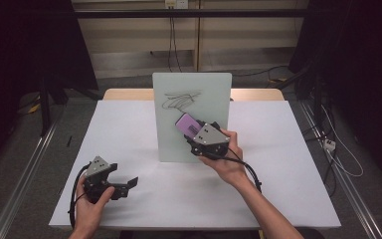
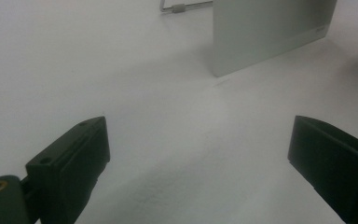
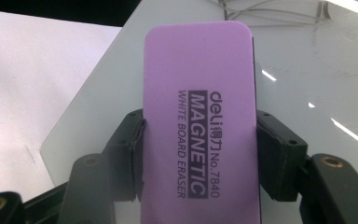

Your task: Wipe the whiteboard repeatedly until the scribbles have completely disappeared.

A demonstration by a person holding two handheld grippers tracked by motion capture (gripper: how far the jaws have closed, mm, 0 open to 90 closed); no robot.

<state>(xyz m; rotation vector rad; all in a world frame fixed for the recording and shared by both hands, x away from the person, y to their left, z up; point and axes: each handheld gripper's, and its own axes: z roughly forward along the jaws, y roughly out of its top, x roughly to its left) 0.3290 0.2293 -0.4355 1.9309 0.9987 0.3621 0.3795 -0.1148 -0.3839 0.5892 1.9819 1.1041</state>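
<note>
A pale upright whiteboard [image 1: 191, 117] stands at the table's middle, with a black scribble [image 1: 180, 100] near its top. My right gripper [image 1: 193, 134] is shut on a purple whiteboard eraser [image 1: 189, 124], held against the board just below the scribble. In the right gripper view the eraser [image 3: 200, 126] sits squeezed between both black pads [image 3: 133, 149], its label facing the camera. My left gripper [image 1: 129, 184] rests low at the table's front left, jaws open and empty; its own view shows the two fingers [image 2: 70, 163] wide apart over bare table, the board's lower corner [image 2: 261, 37] ahead.
A white table [image 1: 129, 139] carries everything. A metal stand foot [image 2: 179, 7] of the board shows behind it. Dark frames and cables line the floor at both sides; a wall with cables lies beyond.
</note>
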